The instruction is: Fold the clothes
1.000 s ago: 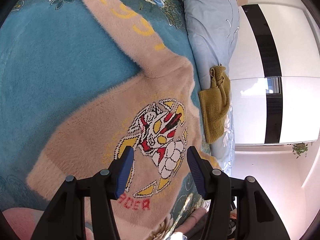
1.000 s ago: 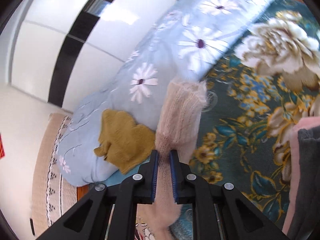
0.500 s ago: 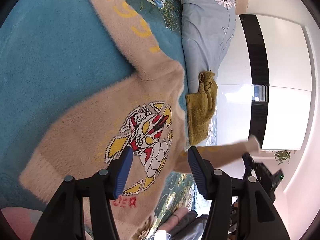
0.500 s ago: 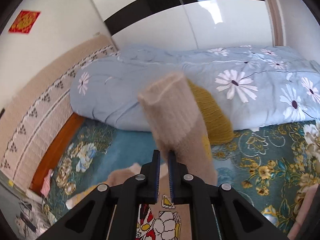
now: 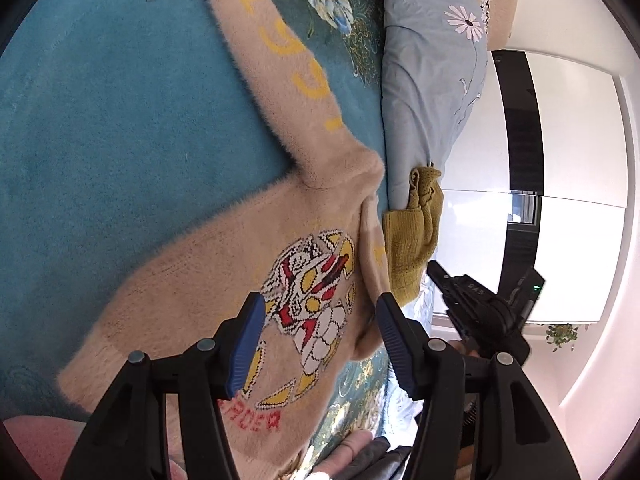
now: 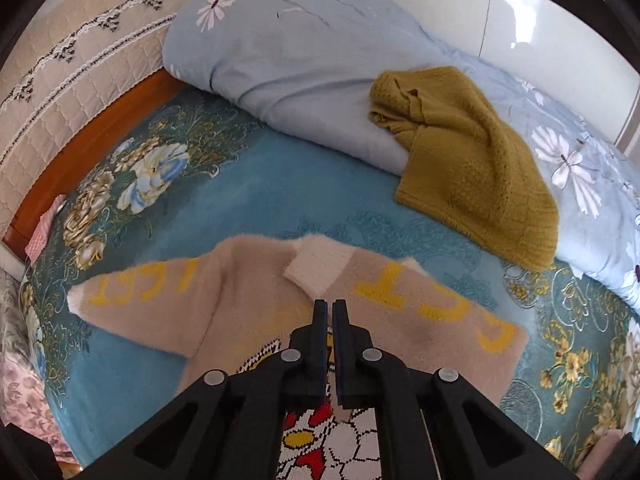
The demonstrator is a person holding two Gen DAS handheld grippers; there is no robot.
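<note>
A fuzzy beige sweater (image 5: 224, 264) with a robot picture and yellow letters on its sleeves lies flat on the teal bedspread (image 5: 100, 120). In the right wrist view its right sleeve (image 6: 420, 304) is folded in across the chest, cuff (image 6: 316, 264) near the collar. My right gripper (image 6: 330, 308) is shut on that sleeve just behind the cuff. The other sleeve (image 6: 148, 292) lies spread out to the left. My left gripper (image 5: 320, 320) is open and empty, hovering over the robot picture. The right gripper also shows in the left wrist view (image 5: 440, 276).
A mustard knit garment (image 6: 472, 160) lies against a rolled light-blue floral duvet (image 6: 288, 60) at the far side of the bed. A quilted headboard (image 6: 80, 60) stands at the left. Pink and grey clothes (image 5: 352, 452) lie near the front edge. White wardrobe doors (image 5: 560, 140) stand beyond.
My right gripper has carried the sleeve from high in the air down and across onto the sweater's chest. My left gripper stays open over the picture, barely moved.
</note>
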